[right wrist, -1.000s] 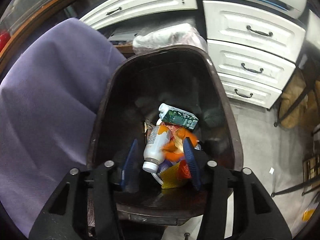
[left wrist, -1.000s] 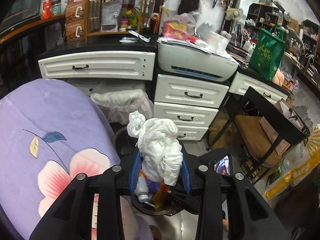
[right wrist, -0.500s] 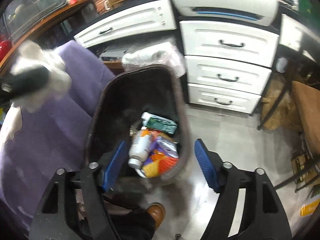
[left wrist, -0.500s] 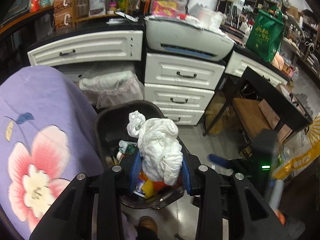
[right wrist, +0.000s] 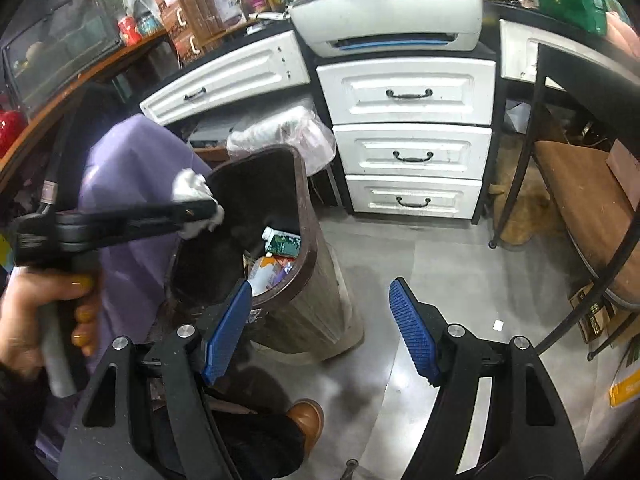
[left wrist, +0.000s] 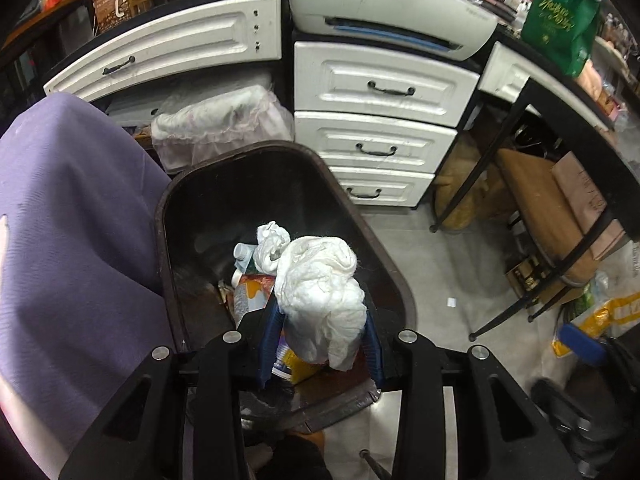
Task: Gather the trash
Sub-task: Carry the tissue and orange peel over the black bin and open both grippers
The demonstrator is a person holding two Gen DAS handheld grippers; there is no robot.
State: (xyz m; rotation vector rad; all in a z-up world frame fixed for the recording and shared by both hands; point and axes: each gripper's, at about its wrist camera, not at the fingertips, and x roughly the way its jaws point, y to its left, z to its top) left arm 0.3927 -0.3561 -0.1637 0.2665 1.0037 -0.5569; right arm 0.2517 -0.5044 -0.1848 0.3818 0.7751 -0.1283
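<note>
wad [left wrist: 320, 292]: crumpled white paper standing lengthwise up out of the left gripper [left wrist: 320, 344], over the open bin [left wrist: 400, 292] | change: bin mouth now lying right beneath it, nearer than a second ago | left gripper: clamping the wad between both pads | right gripper [right wrist: 320, 332]: jaws having just been opening, standing wide with nothing between, just right of the bin

The white wad of tissue [left wrist: 320, 292] at the middle of the left wrist view is soft, crumpled paper, squeezed by blue pads [left wrist: 269, 338] with a bumpy rubber look on matt black plastic arms. The trash bin [left wrist: 384, 280] under it is dark brown plastic, smooth and a bit shiny inside, and the purple cloth [left wrist: 72, 248] at the left looks soft and matt. At the upper right of the right wrist view the drawers [right wrist: 412, 92] are painted white with dark metal handles, and the floor [right wrist: 440, 256] is grey, smooth and shiny.
</note>
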